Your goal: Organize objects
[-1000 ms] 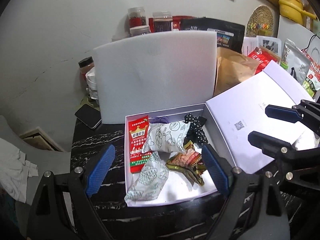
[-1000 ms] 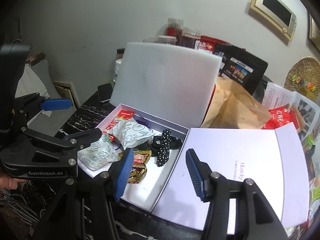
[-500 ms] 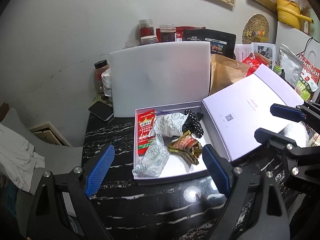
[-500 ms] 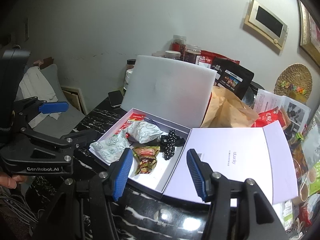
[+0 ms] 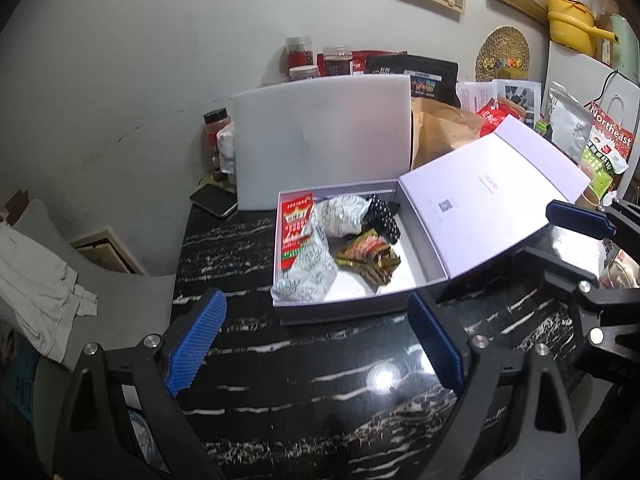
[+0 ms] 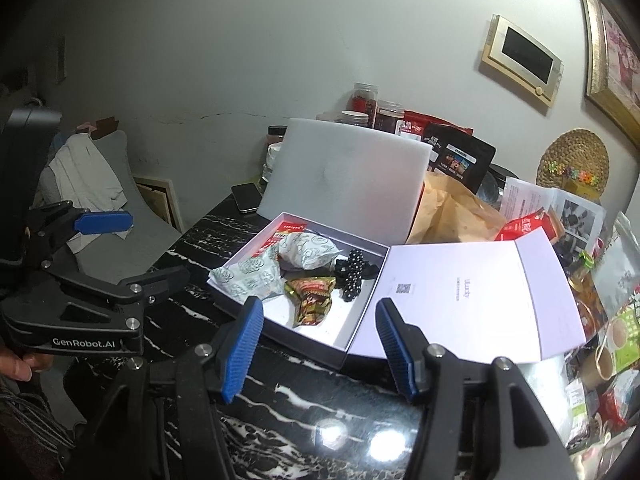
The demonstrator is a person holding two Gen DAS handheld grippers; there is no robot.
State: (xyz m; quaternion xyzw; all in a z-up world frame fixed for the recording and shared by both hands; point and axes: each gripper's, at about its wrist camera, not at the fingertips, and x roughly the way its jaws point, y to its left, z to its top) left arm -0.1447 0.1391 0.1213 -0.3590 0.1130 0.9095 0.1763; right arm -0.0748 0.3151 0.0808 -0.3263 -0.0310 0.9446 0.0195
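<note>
Yellow pot (image 5: 570, 20) in left view only, person's hand (image 6: 16, 364) in right only

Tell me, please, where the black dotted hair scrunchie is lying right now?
The black dotted hair scrunchie lies inside the open white box, at its far right corner near the lid hinge, just beyond the gold snack wrapper and beside the white patterned packet.

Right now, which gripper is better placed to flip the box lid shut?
Probably the right gripper: the open lid lies straight ahead of it, while the left gripper fronts the box. Both open, empty.
</note>
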